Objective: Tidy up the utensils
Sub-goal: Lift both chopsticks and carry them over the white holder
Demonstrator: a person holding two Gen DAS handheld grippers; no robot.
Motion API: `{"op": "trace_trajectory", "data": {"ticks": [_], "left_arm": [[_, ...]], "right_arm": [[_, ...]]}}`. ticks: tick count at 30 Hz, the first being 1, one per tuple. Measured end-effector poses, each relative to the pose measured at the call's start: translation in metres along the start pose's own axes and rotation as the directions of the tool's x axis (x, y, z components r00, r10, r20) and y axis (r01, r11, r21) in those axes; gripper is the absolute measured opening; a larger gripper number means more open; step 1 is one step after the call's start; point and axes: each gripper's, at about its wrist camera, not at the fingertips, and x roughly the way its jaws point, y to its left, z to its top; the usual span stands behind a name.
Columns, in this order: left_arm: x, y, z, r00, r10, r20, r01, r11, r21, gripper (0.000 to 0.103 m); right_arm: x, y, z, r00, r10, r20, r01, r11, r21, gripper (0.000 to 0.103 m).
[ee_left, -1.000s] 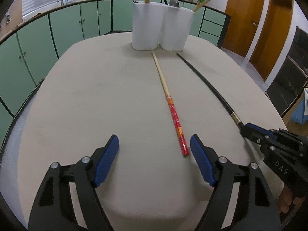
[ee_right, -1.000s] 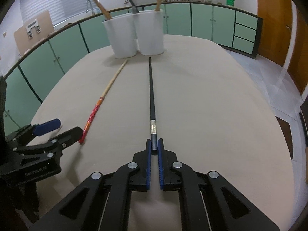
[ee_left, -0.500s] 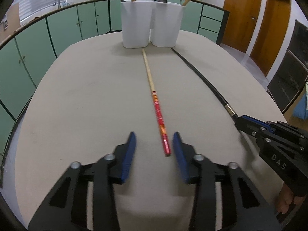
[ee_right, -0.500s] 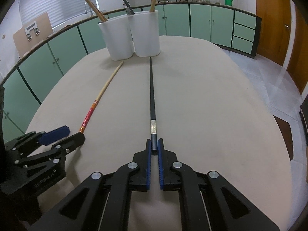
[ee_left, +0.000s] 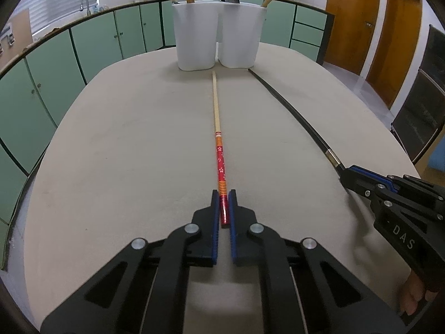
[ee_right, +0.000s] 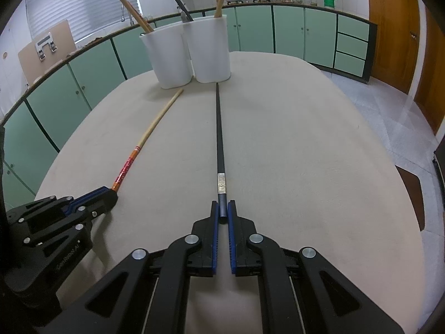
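Observation:
A long chopstick with a red patterned handle and bare wood tip (ee_left: 218,142) lies on the beige table, pointing at two white holders. My left gripper (ee_left: 223,204) is shut on its red end; the same gripper (ee_right: 107,193) shows low on the left in the right wrist view, with the red chopstick (ee_right: 147,136) running away from it. A black chopstick with a metal band (ee_right: 219,150) lies parallel to it, and my right gripper (ee_right: 222,211) is shut on its near end. That gripper (ee_left: 346,171) and the black chopstick (ee_left: 294,114) also show at the right of the left wrist view.
Two white utensil holders (ee_left: 194,36) (ee_left: 240,33) stand side by side at the table's far end with several chopsticks and a spoon in them. Green cabinets ring the table (ee_left: 125,139). Wooden doors (ee_left: 347,19) stand at the right.
My left gripper has slid forward a little and its jaws have closed from wide apart onto the red end of the chopstick. The right gripper has stayed still, gripping the black chopstick.

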Motion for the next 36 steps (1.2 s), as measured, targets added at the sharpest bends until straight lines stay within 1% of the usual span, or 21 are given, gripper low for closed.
{"op": "trace_trajectory", "data": {"ticks": [5,8,13,16,23,29,33,36], "left_arm": [[-0.004,0.006,0.0,1.0,-0.015,0.004,0.015,1.0,-0.026,0.005],[-0.009,0.009,0.002,1.0,-0.013,0.018,0.013,1.0,-0.025,0.005],[-0.029,0.013,0.009,0.998,-0.007,0.067,0.007,1.0,-0.011,0.005],[-0.048,0.016,0.017,0.993,-0.001,0.117,0.001,1.0,-0.002,0.005],[-0.085,0.021,0.043,0.975,-0.01,0.221,0.011,1.0,0.0,0.005],[-0.114,0.022,0.07,0.951,-0.023,0.309,0.018,1.0,0.021,0.005],[-0.129,0.02,0.086,0.935,-0.035,0.352,0.022,0.999,0.039,0.005],[-0.137,0.019,0.097,0.925,-0.046,0.377,0.027,0.998,0.053,0.005]], "right_arm": [[-0.003,-0.001,0.0,1.0,-0.004,0.007,0.004,1.0,0.004,0.006],[-0.008,-0.002,0.002,1.0,-0.006,0.022,0.006,1.0,-0.004,0.006],[-0.023,0.0,0.01,0.998,-0.007,0.061,0.009,1.0,-0.024,0.006],[-0.034,0.002,0.016,0.995,-0.016,0.099,0.021,0.999,-0.049,0.006],[-0.063,0.004,0.038,0.984,0.006,0.179,0.01,0.996,-0.086,0.006],[-0.086,0.003,0.068,0.971,0.05,0.232,-0.025,0.994,-0.106,0.006],[-0.1,0.006,0.089,0.961,0.072,0.267,-0.038,0.99,-0.133,0.006],[-0.111,0.007,0.106,0.954,0.104,0.282,-0.063,0.987,-0.151,0.006]]}}
